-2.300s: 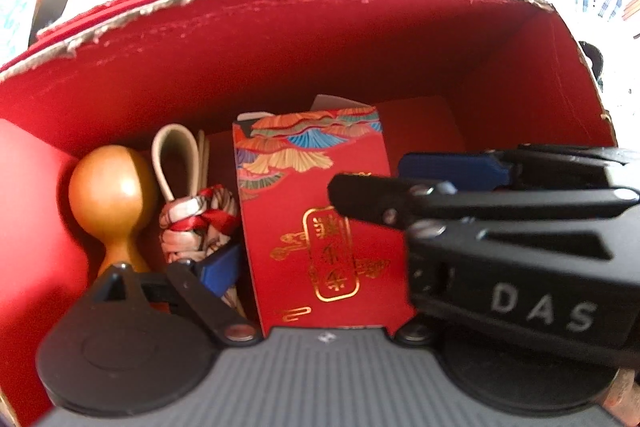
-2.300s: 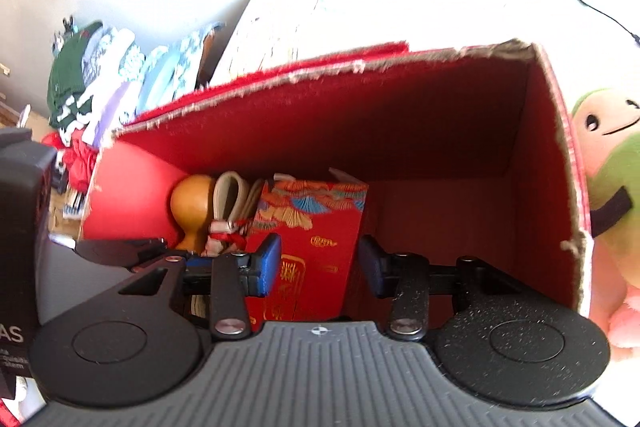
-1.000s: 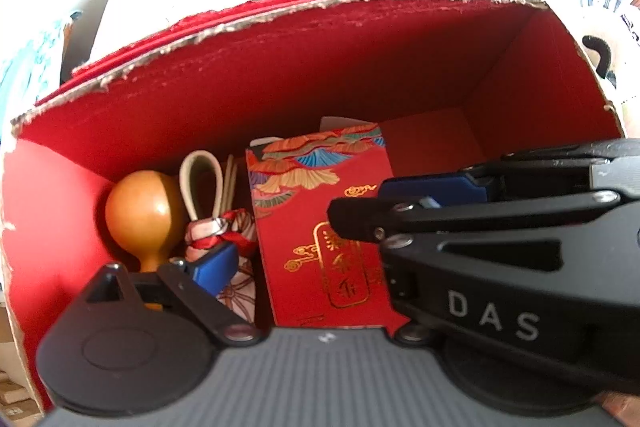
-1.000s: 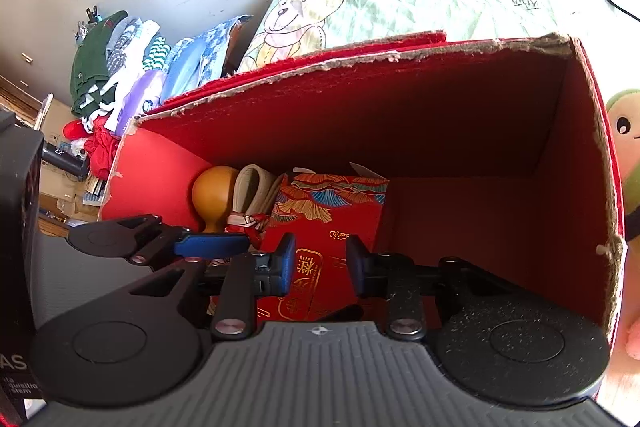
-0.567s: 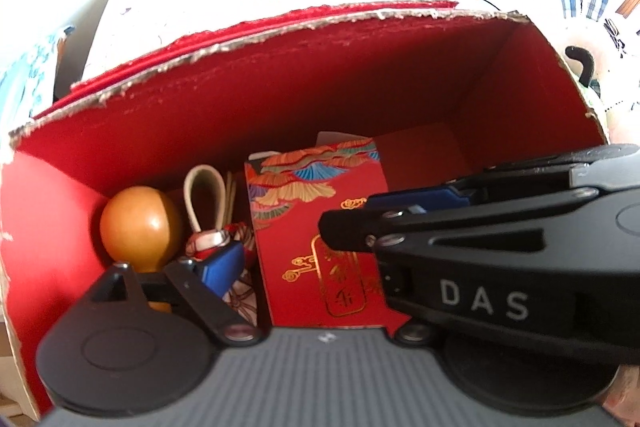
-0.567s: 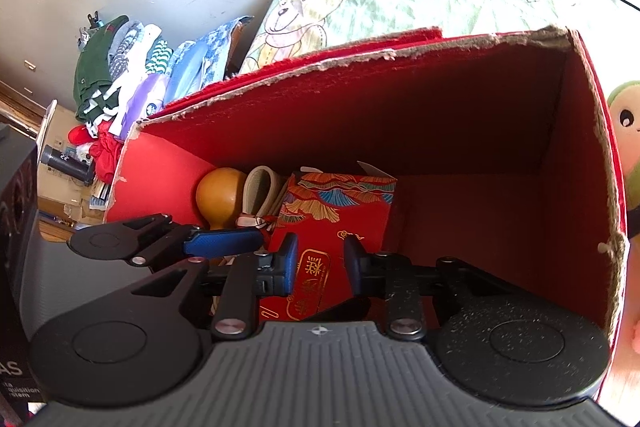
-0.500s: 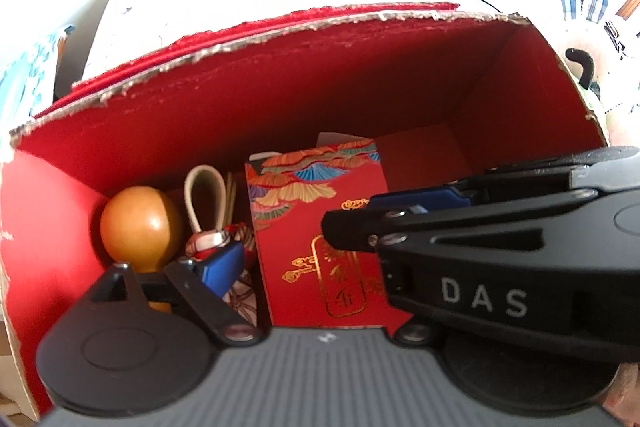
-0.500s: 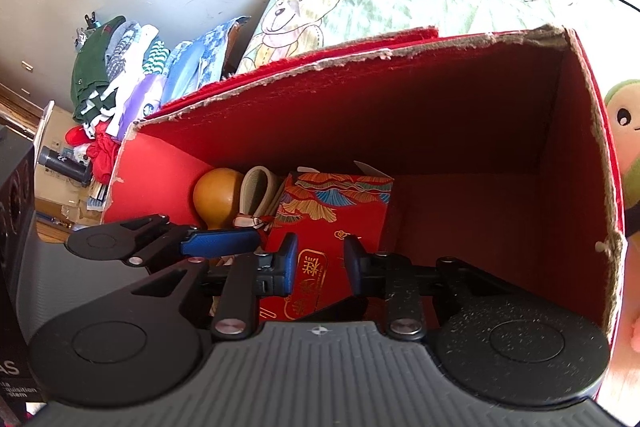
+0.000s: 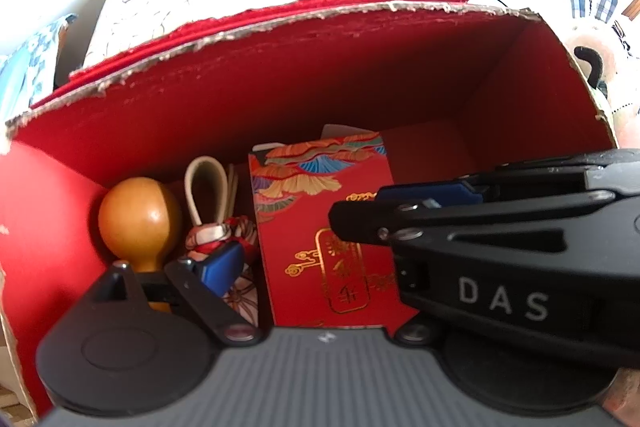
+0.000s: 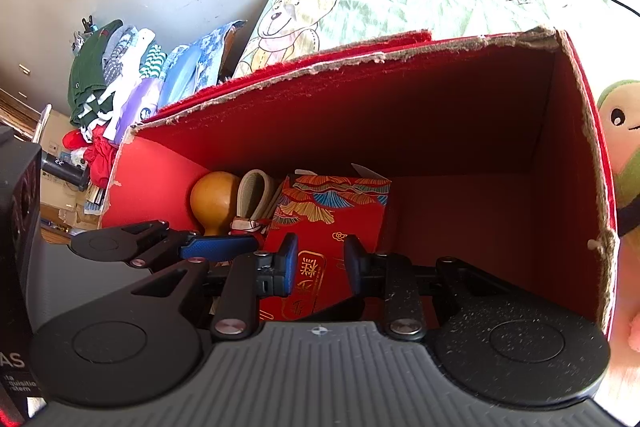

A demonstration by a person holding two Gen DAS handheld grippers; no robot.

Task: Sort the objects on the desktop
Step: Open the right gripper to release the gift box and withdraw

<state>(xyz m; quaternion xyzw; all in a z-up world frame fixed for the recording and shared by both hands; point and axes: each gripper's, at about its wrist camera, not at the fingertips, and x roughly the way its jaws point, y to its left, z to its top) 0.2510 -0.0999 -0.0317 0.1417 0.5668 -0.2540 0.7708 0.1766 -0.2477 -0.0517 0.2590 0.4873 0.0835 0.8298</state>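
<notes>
Sorting looked to be at the placing stage, with both grippers poised over the open red box and nothing held in either.

Left wrist view: the left gripper stood spread wide, its blue-padded left finger low beside the knotted cloth bundle; its other finger was hidden behind the right gripper's body crossing in front. Inside the red box, the red packet leaned upright near the middle, the wooden gourd stood toward the box's left wall, and the bundle with its pale loop sat between them.

Right wrist view: the right gripper was parted, empty, its pads flanking the packet's lower face in the picture, though contact could not be judged. The box's right half lay bare.

Judged from this, the next move would call for lifting both tools clear of the box rim without snagging the packet, then seeking another item outside.
</notes>
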